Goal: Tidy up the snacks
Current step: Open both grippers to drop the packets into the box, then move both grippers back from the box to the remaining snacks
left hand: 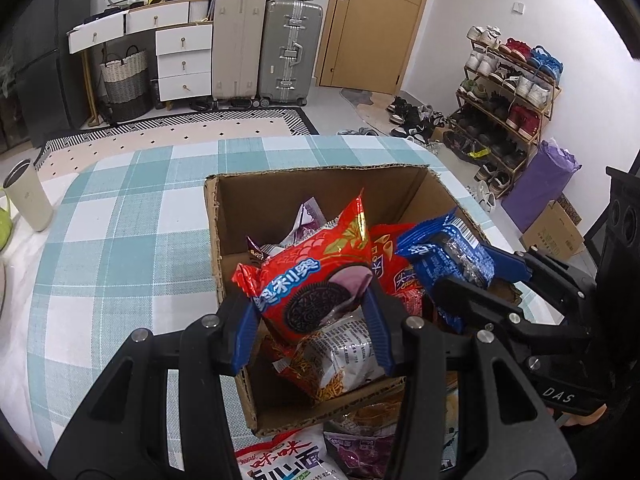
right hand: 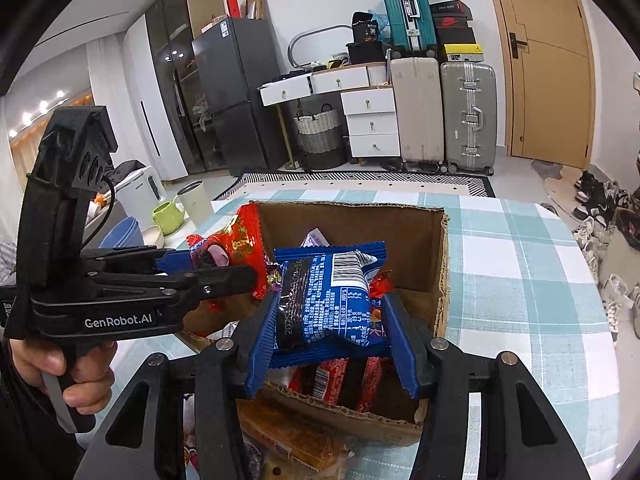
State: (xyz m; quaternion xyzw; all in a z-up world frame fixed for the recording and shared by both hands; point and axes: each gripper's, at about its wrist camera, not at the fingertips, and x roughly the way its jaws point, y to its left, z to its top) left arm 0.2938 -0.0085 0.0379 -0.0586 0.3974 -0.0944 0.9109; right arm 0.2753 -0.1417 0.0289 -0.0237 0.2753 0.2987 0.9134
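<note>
Left tool [left hand: 312, 316]: clamped on the red pack [left hand: 316, 276], pads on its lower sides; pack hangs over the box [left hand: 320, 192], upper corner sticking up.
Right tool [right hand: 332, 328]: clamped on the blue pack [right hand: 328, 296], held over the box's near edge, barcode side up.
Box: open carton on the checked table [left hand: 120, 220], already part full of packs; a noodle bag [left hand: 340, 360] lies under the red pack.
Outside box: more packs on the table at its near wall, among them a white bag [left hand: 280, 460] and an orange pack [right hand: 288, 432].
Spacing: both tools close together over one opening; in the right view the left tool's finger [right hand: 224, 276] sits just beside the blue pack.
Risk 1: tools or packs collide if both lower at once; cause is the narrow shared gap.
Risk 2: red pack slips out; glossy puffed film, grip only low on the pack.
Risk 3: blue pack lands on the near wall and tips out onto the table; it hangs over the edge, not the middle.
Risk 4: biscuits crack if the pads squeeze harder or the packs get pushed into the pile.
Risk 5: a tool catches the torn cardboard rim and drags the light box.
</note>
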